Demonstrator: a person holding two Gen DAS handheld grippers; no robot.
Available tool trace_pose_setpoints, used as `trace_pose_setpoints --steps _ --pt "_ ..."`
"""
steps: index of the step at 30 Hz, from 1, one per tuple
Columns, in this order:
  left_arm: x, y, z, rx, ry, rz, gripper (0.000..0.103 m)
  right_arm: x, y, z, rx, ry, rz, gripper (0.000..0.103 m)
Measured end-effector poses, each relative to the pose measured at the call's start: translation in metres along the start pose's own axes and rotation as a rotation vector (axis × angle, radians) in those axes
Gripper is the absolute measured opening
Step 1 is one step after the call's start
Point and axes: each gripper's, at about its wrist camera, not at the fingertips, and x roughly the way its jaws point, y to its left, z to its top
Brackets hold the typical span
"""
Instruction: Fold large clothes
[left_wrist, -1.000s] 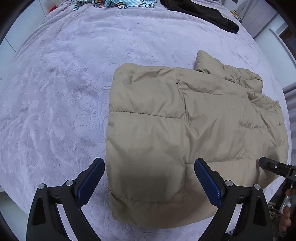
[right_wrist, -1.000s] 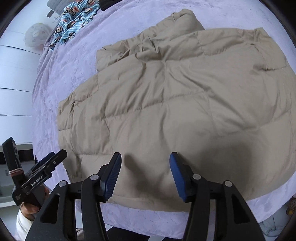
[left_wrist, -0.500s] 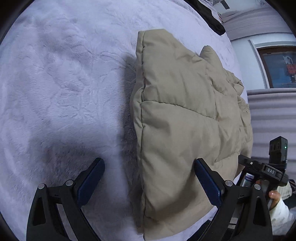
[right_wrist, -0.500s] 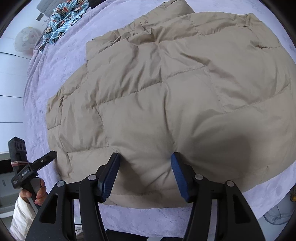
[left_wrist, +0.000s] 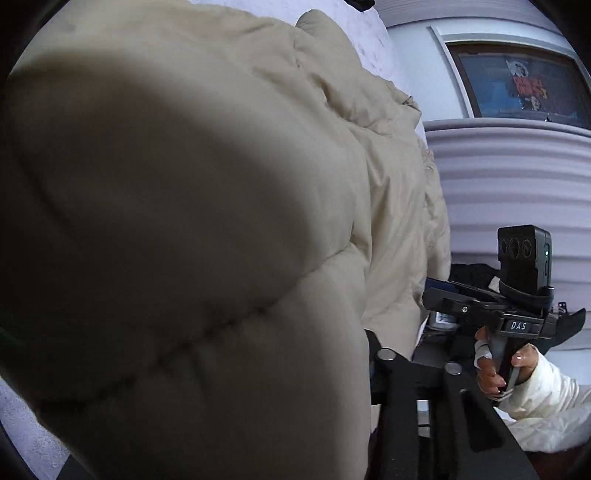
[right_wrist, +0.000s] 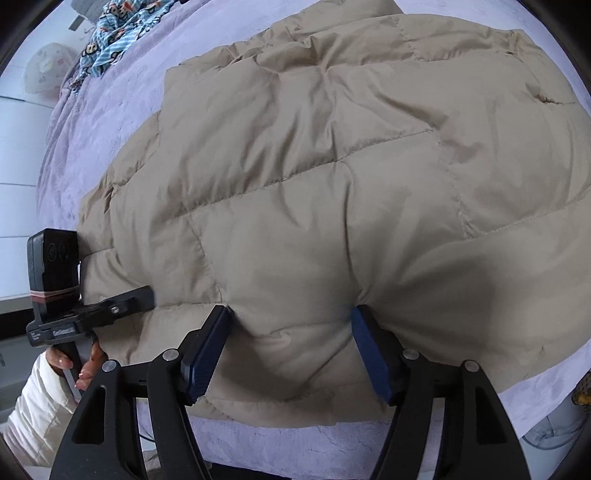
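Observation:
A beige quilted puffer jacket (right_wrist: 332, 177) lies folded on the lilac bedspread (right_wrist: 96, 122). In the right wrist view my right gripper (right_wrist: 291, 336) stands open with both blue pads pressed into the jacket's near edge, a bulge of fabric between them. The left gripper (right_wrist: 144, 295) shows at the left of that view, its tip against the jacket's near left corner. In the left wrist view the jacket (left_wrist: 184, 221) fills the frame and hides the left fingertips; only the right finger's black frame (left_wrist: 417, 398) shows. The right gripper (left_wrist: 443, 295) shows there too, at the jacket's edge.
A blue patterned garment (right_wrist: 118, 29) lies at the bed's far left corner. A ribbed lilac curtain (left_wrist: 517, 177) and a window (left_wrist: 517, 85) stand past the bed's right side. The bed's near edge (right_wrist: 295, 446) runs just under my right gripper.
The left gripper swung right and drove into the jacket's side, which now covers its view. The right gripper moved forward onto the jacket's near edge, fabric bulging between its pads.

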Motion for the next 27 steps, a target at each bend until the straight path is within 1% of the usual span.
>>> trace_pose_setpoints --steps 2,3,4,5,6,7,9,10,13,17,20,21,22,23,25,27 --pt "-0.010 -0.006 -0.002 -0.013 -0.015 -0.007 0.030 -0.012 0.005 0.002 -0.052 -0.013 0.015 0.072" --pt "-0.014 -0.011 -0.003 -0.021 -0.022 -0.007 0.029 -0.020 0.005 0.004 -0.075 -0.041 0.004 0.072" --pt "-0.018 -0.019 -0.005 -0.026 -0.031 -0.002 0.029 -0.029 0.002 0.005 -0.098 -0.079 -0.013 0.066" --pt "-0.022 -0.028 -0.006 -0.023 -0.039 0.004 0.029 -0.037 -0.001 0.007 -0.113 -0.122 -0.027 0.057" --pt "-0.026 -0.040 -0.008 -0.012 -0.049 0.011 0.029 -0.042 -0.007 0.010 -0.117 -0.156 -0.034 0.030" --pt "-0.029 -0.054 -0.009 0.003 -0.061 0.021 0.029 -0.043 -0.013 0.014 -0.108 -0.168 -0.036 0.015" --pt "-0.034 -0.083 -0.012 0.025 -0.083 0.041 0.029 -0.036 -0.025 0.023 -0.086 -0.176 -0.004 0.013" --pt "-0.036 -0.098 -0.013 0.031 -0.094 0.052 0.029 -0.029 -0.030 0.027 -0.097 -0.175 0.014 0.012" --pt "-0.028 -0.150 -0.014 0.038 -0.120 0.102 0.029 0.000 -0.037 0.037 -0.139 -0.127 0.047 0.007" --pt "0.005 -0.214 -0.008 0.050 -0.111 0.202 0.029 0.022 -0.051 0.050 -0.130 -0.094 0.139 0.004" --pt "0.037 -0.259 0.006 0.052 -0.088 0.304 0.030 0.029 -0.063 0.058 -0.108 -0.057 0.216 0.002" --pt "0.048 -0.273 0.011 0.065 -0.076 0.333 0.030 0.029 -0.067 0.061 -0.101 -0.043 0.237 0.002" --pt "0.059 -0.288 0.017 0.085 -0.059 0.351 0.036 0.024 -0.072 0.062 -0.093 -0.033 0.253 0.002" --pt "0.070 -0.300 0.023 0.109 -0.045 0.362 0.041 0.015 -0.079 0.063 -0.083 -0.042 0.267 0.002" --pt "0.092 -0.322 0.034 0.152 -0.022 0.360 0.053 -0.011 -0.100 0.059 -0.057 -0.092 0.310 0.002" --pt "0.118 -0.338 0.044 0.188 0.021 0.362 0.054 -0.036 -0.125 0.051 -0.026 -0.142 0.331 0.002"
